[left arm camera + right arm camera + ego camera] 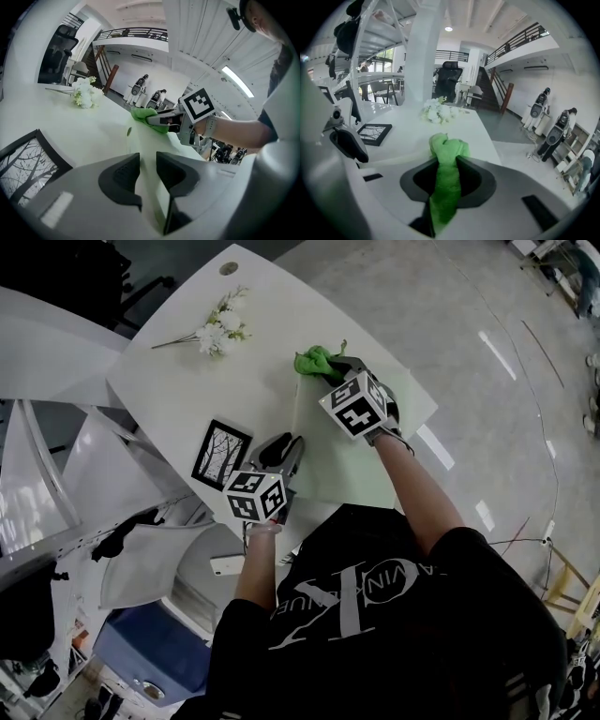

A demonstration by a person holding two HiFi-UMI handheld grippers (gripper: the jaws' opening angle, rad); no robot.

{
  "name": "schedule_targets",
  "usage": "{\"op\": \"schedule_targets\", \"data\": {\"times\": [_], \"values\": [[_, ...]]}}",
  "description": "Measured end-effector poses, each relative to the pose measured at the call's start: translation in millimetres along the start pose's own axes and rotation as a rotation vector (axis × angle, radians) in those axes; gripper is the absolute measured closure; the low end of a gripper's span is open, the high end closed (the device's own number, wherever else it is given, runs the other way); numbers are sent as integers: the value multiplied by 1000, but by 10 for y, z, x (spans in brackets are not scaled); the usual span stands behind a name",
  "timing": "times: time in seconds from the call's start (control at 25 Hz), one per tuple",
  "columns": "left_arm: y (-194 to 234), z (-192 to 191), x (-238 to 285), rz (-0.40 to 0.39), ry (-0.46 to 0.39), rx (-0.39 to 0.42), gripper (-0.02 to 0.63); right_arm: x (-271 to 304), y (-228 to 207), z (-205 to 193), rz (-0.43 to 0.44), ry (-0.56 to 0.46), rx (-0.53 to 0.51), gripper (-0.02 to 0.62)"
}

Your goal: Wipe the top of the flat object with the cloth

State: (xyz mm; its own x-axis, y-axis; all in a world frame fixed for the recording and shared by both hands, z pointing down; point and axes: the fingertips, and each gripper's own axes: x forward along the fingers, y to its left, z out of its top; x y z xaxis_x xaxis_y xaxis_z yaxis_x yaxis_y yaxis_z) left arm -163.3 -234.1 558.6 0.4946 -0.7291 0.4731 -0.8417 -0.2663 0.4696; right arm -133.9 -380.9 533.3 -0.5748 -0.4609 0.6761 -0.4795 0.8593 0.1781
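A pale green flat board [323,463] lies on the white table [272,315] in front of the person. My left gripper [281,450] has the board's near left edge between its jaws, and in the left gripper view the thin edge [143,150] runs into the narrow gap of the left gripper [147,169]. My right gripper [330,373] is shut on a bunched green cloth [314,361] at the board's far corner. The cloth [446,154] hangs between the jaws of the right gripper [447,177] and bulges out past their tips. From the left gripper view the cloth [142,114] rests on the board.
A black picture frame [221,454] lies on the table left of the board. White flowers [222,331] lie farther back on the left. The table's right edge runs close behind the right gripper. A white chair [141,559] stands at the lower left.
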Motion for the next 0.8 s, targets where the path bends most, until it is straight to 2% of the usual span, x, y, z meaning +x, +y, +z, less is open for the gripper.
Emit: {"op": "schedule_targets", "data": {"times": [0.8], "values": [[-10,-7,-13,9,-4,16,489,-690,-635,-846,-155,60,161,515]]}}
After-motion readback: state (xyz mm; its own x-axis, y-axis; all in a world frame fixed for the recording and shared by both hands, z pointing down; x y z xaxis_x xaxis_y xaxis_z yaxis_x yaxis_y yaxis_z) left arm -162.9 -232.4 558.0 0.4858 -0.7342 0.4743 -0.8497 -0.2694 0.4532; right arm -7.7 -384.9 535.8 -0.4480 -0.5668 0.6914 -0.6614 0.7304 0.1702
